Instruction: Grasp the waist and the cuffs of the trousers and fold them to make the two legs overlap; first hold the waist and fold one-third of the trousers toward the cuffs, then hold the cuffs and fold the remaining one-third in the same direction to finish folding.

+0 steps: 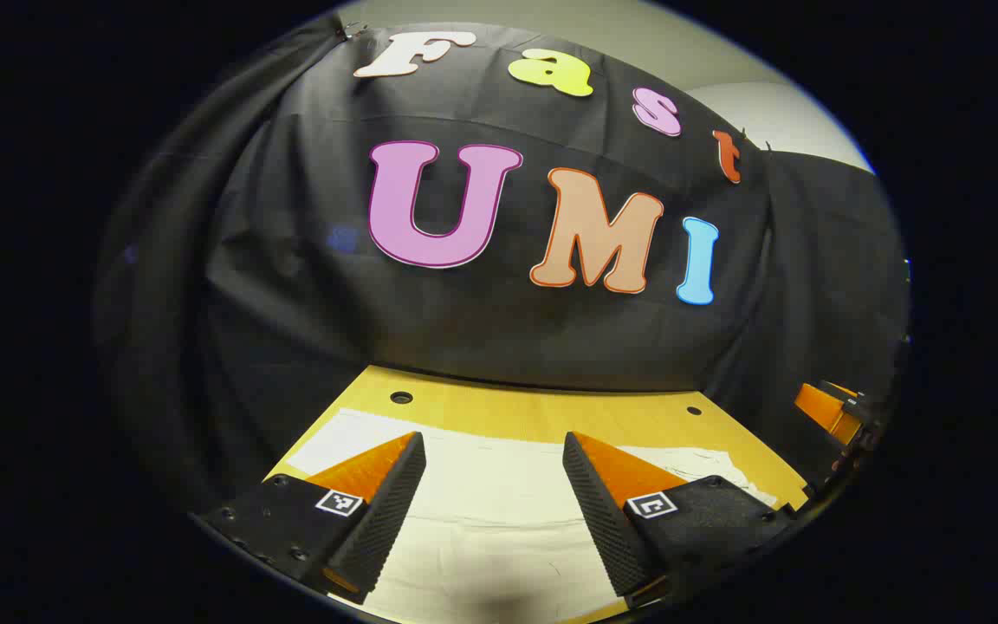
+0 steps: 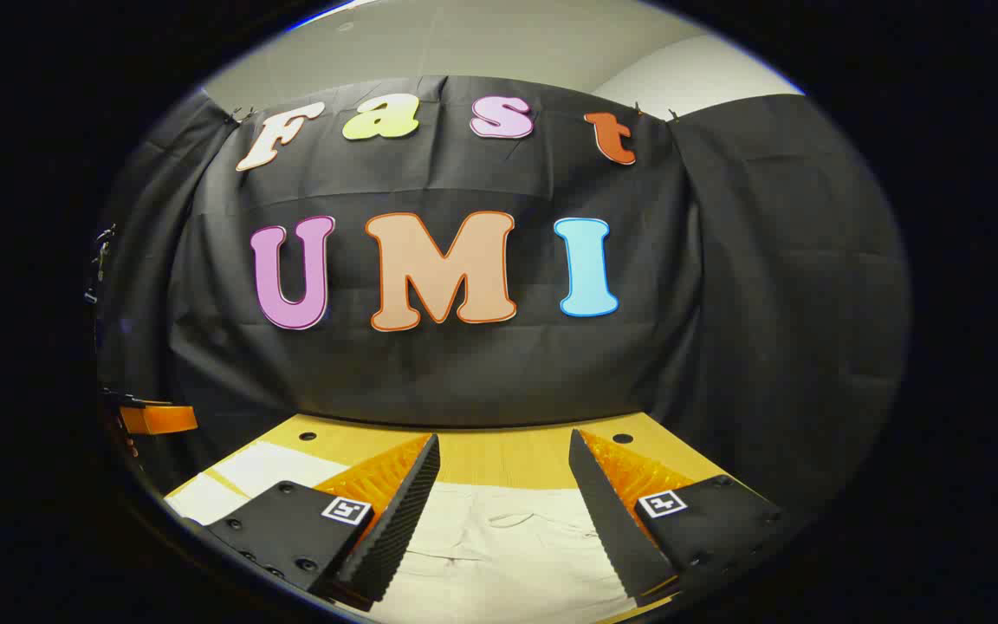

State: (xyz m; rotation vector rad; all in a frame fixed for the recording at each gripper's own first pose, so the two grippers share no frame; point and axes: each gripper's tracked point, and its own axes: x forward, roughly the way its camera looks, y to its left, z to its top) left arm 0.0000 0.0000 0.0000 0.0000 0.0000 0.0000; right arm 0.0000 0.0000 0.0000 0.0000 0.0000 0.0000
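Cream-white trousers (image 1: pixel 490 511) lie flat on a yellow wooden table (image 1: pixel 542 412). In the left gripper view, my left gripper (image 1: pixel 494 451) hangs open above the cloth, with nothing between its fingers. In the right gripper view, the trousers (image 2: pixel 508 546) show a seam and small wrinkles under my right gripper (image 2: pixel 504 451), which is also open and holds nothing. The other gripper (image 1: pixel 828 412) shows at the right edge of the left gripper view, and the left one (image 2: pixel 148 420) at the left edge of the right gripper view. Whether waist or cuffs lie below either gripper, I cannot tell.
The table's far edge meets the black cloth wall (image 1: pixel 508 338) close behind the trousers. Small round holes (image 1: pixel 401 398) sit in the tabletop near that edge. A bare strip of table (image 2: pixel 499 455) lies between the trousers and the wall.
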